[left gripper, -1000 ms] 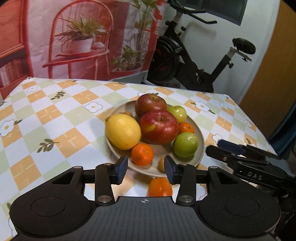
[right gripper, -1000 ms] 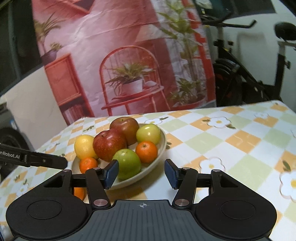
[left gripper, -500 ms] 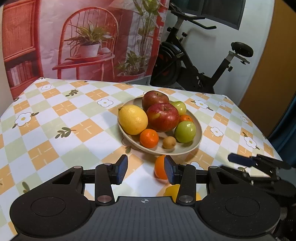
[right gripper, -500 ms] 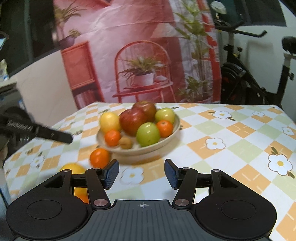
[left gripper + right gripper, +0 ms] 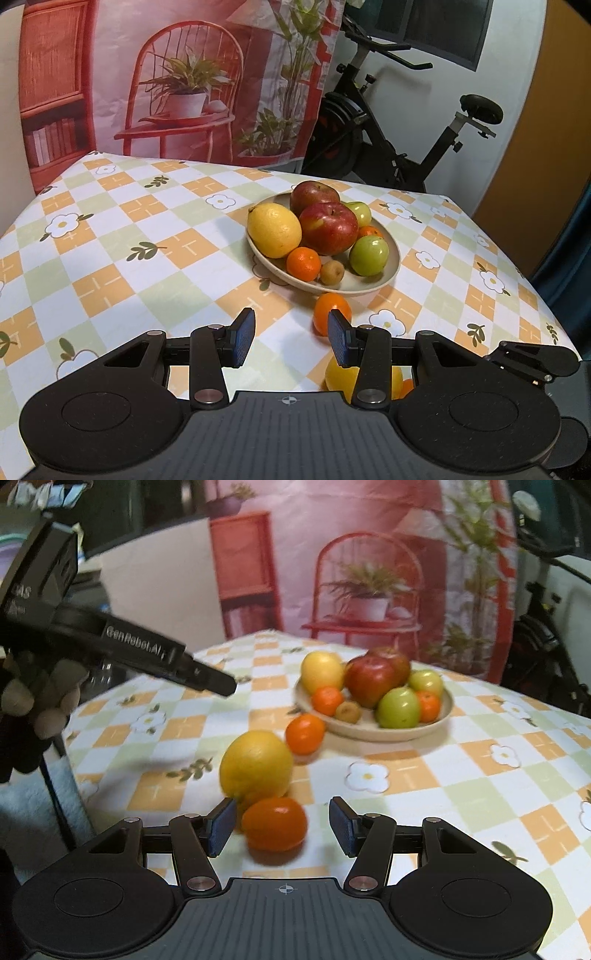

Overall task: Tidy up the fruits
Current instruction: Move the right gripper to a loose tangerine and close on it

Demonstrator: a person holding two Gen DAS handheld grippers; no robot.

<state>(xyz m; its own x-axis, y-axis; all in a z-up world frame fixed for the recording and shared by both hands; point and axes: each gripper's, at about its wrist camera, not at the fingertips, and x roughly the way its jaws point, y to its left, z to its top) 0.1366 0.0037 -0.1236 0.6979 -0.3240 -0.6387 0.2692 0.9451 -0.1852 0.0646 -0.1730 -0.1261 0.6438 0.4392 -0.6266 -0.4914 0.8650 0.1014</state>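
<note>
A beige plate (image 5: 391, 275) (image 5: 388, 733) holds a lemon (image 5: 274, 230), two red apples (image 5: 328, 228), two green apples (image 5: 368, 255), tangerines and a small brown fruit. Loose on the checked tablecloth lie a tangerine (image 5: 331, 313) (image 5: 305, 734), a yellow orange (image 5: 256, 768) and a small orange fruit (image 5: 274, 823). My left gripper (image 5: 291, 341) is open and empty, just short of the loose tangerine. My right gripper (image 5: 282, 827) is open, its jaws on either side of the small orange fruit, not touching it.
The left gripper's body (image 5: 110, 642) reaches in from the left in the right wrist view. The table's edge runs close on the left (image 5: 74, 753). An exercise bike (image 5: 391, 147) and a printed backdrop (image 5: 184, 81) stand behind the table.
Both grippers have pulled back from the plate, towards the table's near side. The loose fruits in front of the plate have come into view. The right gripper now brackets the small orange fruit.
</note>
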